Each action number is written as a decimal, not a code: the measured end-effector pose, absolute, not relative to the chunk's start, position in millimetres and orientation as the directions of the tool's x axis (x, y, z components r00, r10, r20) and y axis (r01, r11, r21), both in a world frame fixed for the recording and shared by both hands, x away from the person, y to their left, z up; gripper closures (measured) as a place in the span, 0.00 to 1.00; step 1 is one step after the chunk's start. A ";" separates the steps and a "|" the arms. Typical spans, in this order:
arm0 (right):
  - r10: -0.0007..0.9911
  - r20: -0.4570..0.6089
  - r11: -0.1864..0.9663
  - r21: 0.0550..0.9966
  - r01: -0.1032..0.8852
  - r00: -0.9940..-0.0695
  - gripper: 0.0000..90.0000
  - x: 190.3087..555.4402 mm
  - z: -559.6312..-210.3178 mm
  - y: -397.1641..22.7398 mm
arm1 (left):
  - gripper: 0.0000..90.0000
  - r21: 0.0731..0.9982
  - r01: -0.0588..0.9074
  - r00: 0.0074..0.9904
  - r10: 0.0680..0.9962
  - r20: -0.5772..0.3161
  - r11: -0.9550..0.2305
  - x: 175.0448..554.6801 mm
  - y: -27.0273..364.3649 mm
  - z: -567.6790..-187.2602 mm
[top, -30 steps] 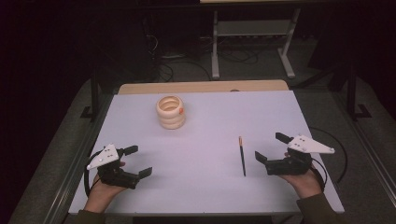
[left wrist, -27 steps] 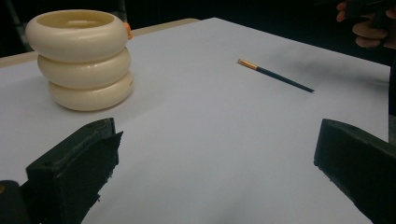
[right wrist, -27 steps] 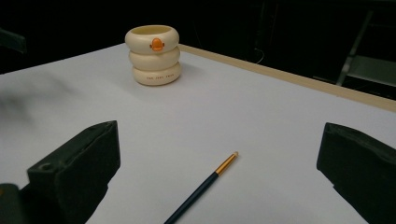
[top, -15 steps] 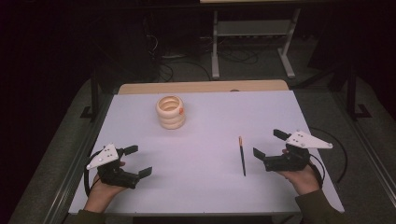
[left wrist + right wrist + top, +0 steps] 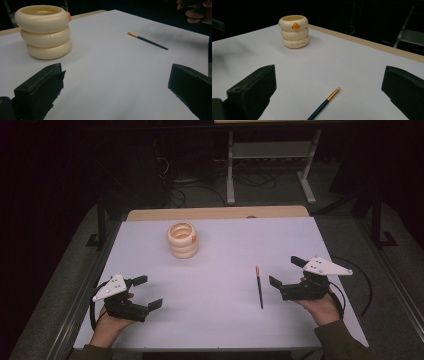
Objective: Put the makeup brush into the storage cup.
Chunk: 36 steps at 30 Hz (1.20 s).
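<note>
— Cream-coloured ringed holder stands upright in the upper left of the high view, on the white table?

— Yes, well apart from both grippers. The dark pencil lies flat at centre right, just beside the right gripper, not touching it.

— Jaws?

— Right gripper's are spread wide, empty. The left gripper, at lower left, is also wide apart, holding nothing.
</note>
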State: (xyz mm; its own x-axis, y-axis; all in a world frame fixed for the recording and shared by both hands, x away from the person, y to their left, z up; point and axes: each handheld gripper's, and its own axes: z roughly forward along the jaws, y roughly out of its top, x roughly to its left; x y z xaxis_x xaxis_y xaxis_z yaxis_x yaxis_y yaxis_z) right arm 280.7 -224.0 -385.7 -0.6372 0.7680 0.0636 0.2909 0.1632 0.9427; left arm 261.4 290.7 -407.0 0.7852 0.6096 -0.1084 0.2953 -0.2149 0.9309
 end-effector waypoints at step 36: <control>0.755 0.049 0.192 0.937 0.292 -0.654 0.00 307.1 -380.5 -210.0 | 0.00 0.931 0.295 0.787 0.607 -0.109 -0.216 261.7 290.2 -407.3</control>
